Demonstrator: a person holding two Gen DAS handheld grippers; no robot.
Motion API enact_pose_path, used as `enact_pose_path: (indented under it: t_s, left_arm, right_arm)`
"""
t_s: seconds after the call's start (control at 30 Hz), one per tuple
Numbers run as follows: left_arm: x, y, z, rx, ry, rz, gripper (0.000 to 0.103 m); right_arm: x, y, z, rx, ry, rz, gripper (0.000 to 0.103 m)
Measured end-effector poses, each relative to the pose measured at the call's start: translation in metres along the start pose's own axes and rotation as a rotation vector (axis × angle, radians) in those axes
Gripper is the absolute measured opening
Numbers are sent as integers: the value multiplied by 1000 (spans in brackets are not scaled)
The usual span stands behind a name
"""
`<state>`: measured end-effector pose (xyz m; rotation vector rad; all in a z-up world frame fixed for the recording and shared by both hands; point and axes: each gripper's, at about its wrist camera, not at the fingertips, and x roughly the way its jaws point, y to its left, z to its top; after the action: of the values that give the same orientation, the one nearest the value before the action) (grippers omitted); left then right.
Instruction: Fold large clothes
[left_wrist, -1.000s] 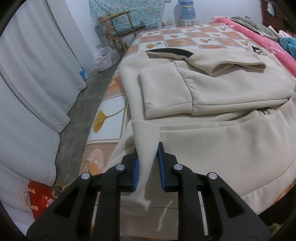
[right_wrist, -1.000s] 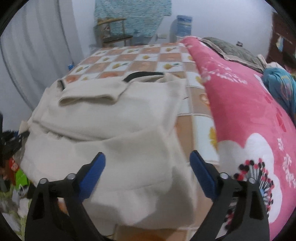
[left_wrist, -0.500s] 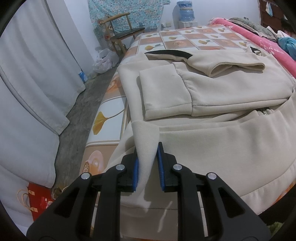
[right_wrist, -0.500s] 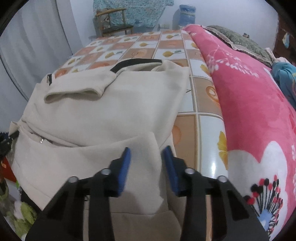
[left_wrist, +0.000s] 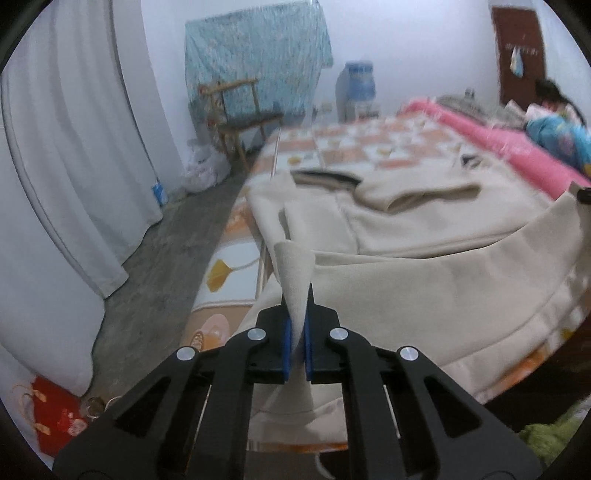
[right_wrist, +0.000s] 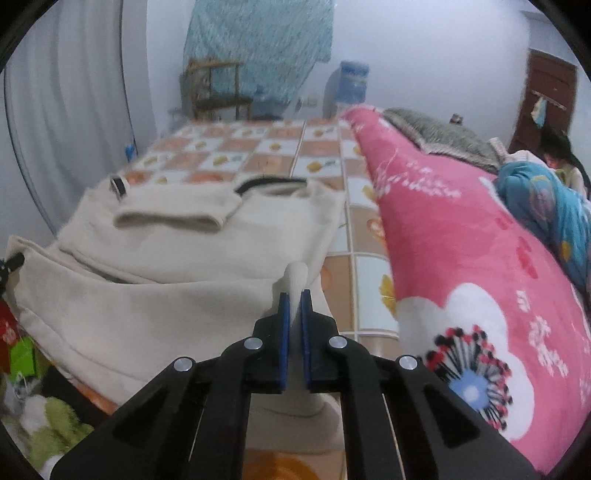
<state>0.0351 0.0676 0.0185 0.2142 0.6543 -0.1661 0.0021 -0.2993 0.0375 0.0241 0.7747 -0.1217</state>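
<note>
Here, cream jacket (left_wrist: 424, 295) hem pinched tight between both closed tongs, left tongs (left_wrist: 297, 328) and right tongs (right_wrist: 294, 321).

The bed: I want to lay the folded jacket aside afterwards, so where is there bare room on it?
Bare checkered sheet lies beyond the beige jacket, toward the wooden chair. A narrow strip runs between the jacket and the pink blanket. The near half is crowded by the jacket, the right side by bedding.

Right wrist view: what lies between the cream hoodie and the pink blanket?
A bare strip of the tiled-pattern bed cover separates the cream hoodie from the pink blanket; nothing else lies there in the right wrist view.
</note>
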Motion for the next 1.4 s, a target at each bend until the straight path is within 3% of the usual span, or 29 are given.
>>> enact_pose_path:
  t_s: [0.17, 0.37, 0.53, 0.67, 0.83, 0.97, 1.03, 1.1, 1.17, 1.23, 1.3, 1.4]
  left_arm:
    - [-36, 8, 7, -40, -99, -27, 5]
    - [-52, 19, 33, -64, -188, -64, 5]
    - [-30, 29, 67, -67, -212, -74, 5]
    - [10, 37, 97, -52, -207, -59, 5]
    - [68, 46, 139, -67, -159, -79, 5]
    - [140, 48, 160, -98, -30, -106, 5]
    - [183, 47, 158, -130, 68, -107, 11]
    - [220, 46, 148, -141, 181, -81, 15]
    - [241, 49, 140, -161, 236, -54, 27]
    - [240, 55, 136, -200, 219, -47, 37]
    - [225, 65, 135, -245, 175, -44, 37]
    - [201, 67, 134, -253, 132, -73, 37]
  right_arm:
    - [-36, 3, 8, 7, -91, -4, 6]
    - [-56, 9, 36, -21, -191, 4, 6]
    - [-41, 9, 73, -51, -242, 18, 6]
    - [-13, 2, 106, -48, -245, 42, 6]
    - [38, -13, 155, -8, -204, 87, 6]
    - [91, -19, 175, 17, -144, 99, 6]
    - [129, -21, 175, 27, -84, 95, 6]
    - [179, -23, 167, 22, 52, 80, 11]
    - [212, -26, 156, 11, 159, 0, 17]
    - [219, -29, 149, -1, 176, -46, 19]
    - [206, -30, 144, 0, 139, -34, 30]
    - [176, -23, 139, -33, 69, -44, 35]
